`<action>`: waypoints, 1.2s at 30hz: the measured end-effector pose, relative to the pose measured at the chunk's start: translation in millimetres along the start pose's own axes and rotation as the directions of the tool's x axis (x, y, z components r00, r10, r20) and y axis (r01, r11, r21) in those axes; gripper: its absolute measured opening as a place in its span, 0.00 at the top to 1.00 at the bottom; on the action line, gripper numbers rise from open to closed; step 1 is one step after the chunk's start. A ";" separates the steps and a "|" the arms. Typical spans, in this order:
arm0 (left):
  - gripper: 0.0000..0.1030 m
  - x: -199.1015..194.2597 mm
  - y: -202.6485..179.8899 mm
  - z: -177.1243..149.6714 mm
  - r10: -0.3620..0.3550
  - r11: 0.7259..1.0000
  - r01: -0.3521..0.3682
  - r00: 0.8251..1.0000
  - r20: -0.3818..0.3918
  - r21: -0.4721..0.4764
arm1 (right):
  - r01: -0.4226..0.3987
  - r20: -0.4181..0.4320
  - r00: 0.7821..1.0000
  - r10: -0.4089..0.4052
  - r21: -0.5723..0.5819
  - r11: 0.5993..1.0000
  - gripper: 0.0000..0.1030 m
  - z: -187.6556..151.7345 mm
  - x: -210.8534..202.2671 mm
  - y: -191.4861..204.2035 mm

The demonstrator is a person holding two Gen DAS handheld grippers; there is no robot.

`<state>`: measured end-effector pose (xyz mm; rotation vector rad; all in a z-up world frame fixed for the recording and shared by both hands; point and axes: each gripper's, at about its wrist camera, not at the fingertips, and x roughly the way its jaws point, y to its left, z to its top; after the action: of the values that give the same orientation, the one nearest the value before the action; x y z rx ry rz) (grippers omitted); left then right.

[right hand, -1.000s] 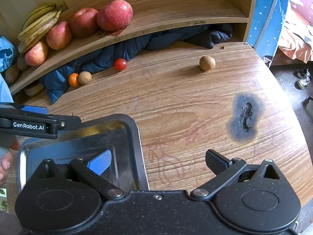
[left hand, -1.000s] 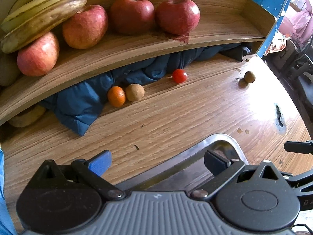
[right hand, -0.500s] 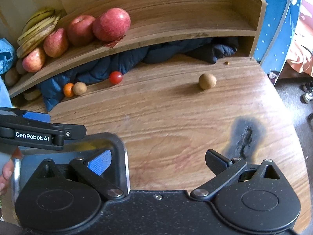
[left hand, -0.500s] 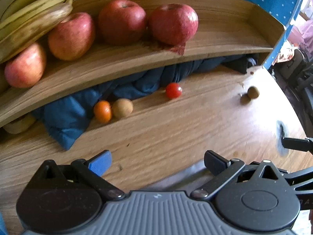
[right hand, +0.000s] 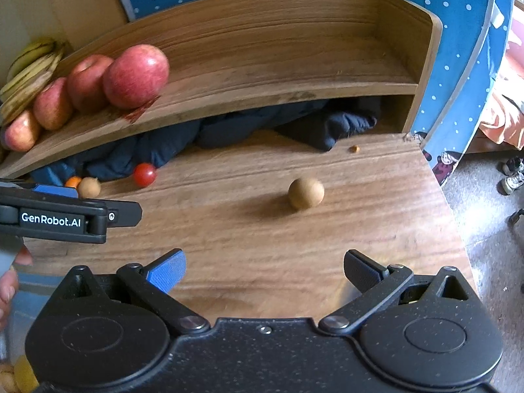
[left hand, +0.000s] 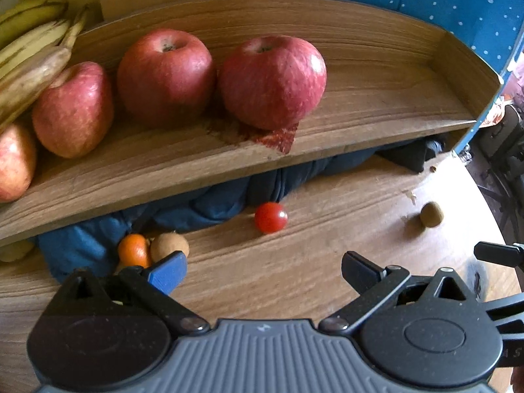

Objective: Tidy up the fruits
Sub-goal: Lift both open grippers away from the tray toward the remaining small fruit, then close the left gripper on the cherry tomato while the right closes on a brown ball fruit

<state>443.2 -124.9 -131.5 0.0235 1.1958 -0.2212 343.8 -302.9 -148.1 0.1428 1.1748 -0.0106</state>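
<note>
The left claw [left hand: 263,270] is gaping wide and holding nothing, hanging over the wooden table [left hand: 294,262]. Just beyond its blue finger an orange [left hand: 132,250] and a brown fruit [left hand: 170,245] are lying side by side, touching, against the edge of a blue cloth [left hand: 203,209]. A cherry tomato [left hand: 271,217] is sitting farther right — apart from the pair. The right claw [right hand: 264,270] is also spread wide and empty, hovering over the table with a brown ball-shaped fruit [right hand: 306,193] lying alone ahead of it. On the shelf [left hand: 376,98] above — at the far side — red apples [left hand: 271,82] are sitting in a row, with bananas [left hand: 29,49] at the far left.
</note>
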 end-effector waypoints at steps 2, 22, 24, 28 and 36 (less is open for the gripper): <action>0.01 4.3 -2.4 2.0 0.005 1.000 -0.005 1.000 0.000 -0.006 | 0.000 0.006 1.000 0.000 -0.001 1.000 0.01 4.7 2.9 -2.3; 0.02 24.7 -10.9 20.1 0.026 1.000 -0.025 0.999 0.021 -0.012 | -0.050 0.002 0.999 0.050 0.019 0.999 0.06 21.3 32.9 -17.1; 0.04 26.5 -13.8 22.4 0.025 1.000 -0.025 0.999 0.023 -0.006 | -0.052 0.007 0.999 0.052 0.020 0.998 0.07 22.2 34.2 -17.8; 0.11 28.8 -18.9 24.6 0.024 1.000 -0.024 0.999 0.029 -0.002 | -0.048 0.015 0.999 0.048 0.011 0.999 0.12 24.8 35.7 -17.1; 0.22 30.7 -19.8 23.5 0.023 1.000 -0.023 0.999 0.041 -0.010 | -0.035 0.036 0.999 0.035 -0.006 0.999 0.23 27.5 37.5 -14.2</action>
<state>471.8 -152.3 -149.3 0.0243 1.1554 -0.1951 382.3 -317.7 -173.7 0.1574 1.1364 0.0209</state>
